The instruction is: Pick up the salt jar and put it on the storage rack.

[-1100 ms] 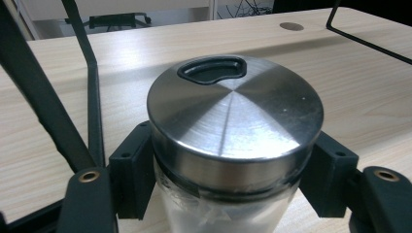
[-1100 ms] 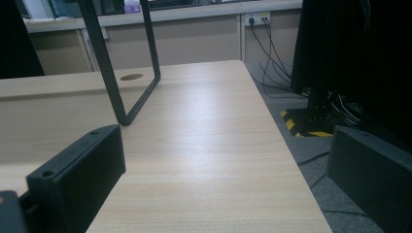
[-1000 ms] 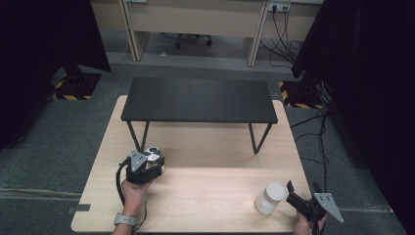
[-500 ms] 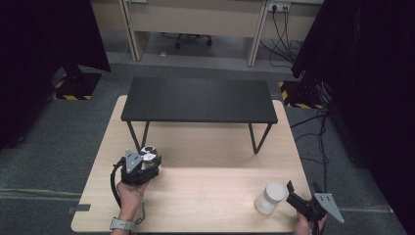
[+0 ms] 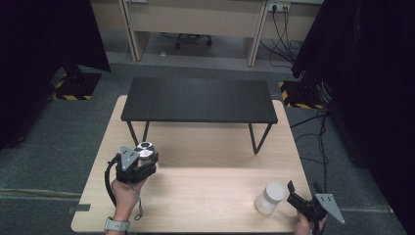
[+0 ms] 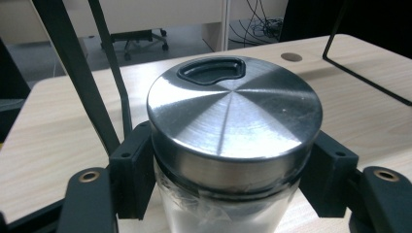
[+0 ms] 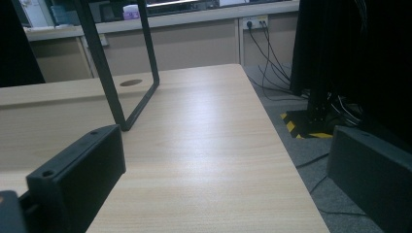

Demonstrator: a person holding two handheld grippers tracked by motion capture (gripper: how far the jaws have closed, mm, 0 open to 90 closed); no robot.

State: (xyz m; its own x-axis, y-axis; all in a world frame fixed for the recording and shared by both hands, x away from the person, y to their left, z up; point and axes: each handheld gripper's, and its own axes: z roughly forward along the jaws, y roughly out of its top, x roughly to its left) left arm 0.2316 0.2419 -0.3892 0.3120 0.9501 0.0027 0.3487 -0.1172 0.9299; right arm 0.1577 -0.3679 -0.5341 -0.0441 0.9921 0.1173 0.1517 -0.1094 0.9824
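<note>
While left gripper (image 6: 228, 189) fingers clamp clear jar (image 6: 228, 145) with brushed-steel lid, right gripper (image 7: 223, 194) fingers spread, empty.

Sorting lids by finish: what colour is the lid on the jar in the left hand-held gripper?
Brushed silver metal lid; left gripper view shows it best.

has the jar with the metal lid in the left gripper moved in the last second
Yes, slightly. The jar, clamped in the left gripper, has drifted left and a bit nearer the black shelf's left legs.

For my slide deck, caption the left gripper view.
Left gripper clamped on a glass jar with a brushed steel lid.
</note>
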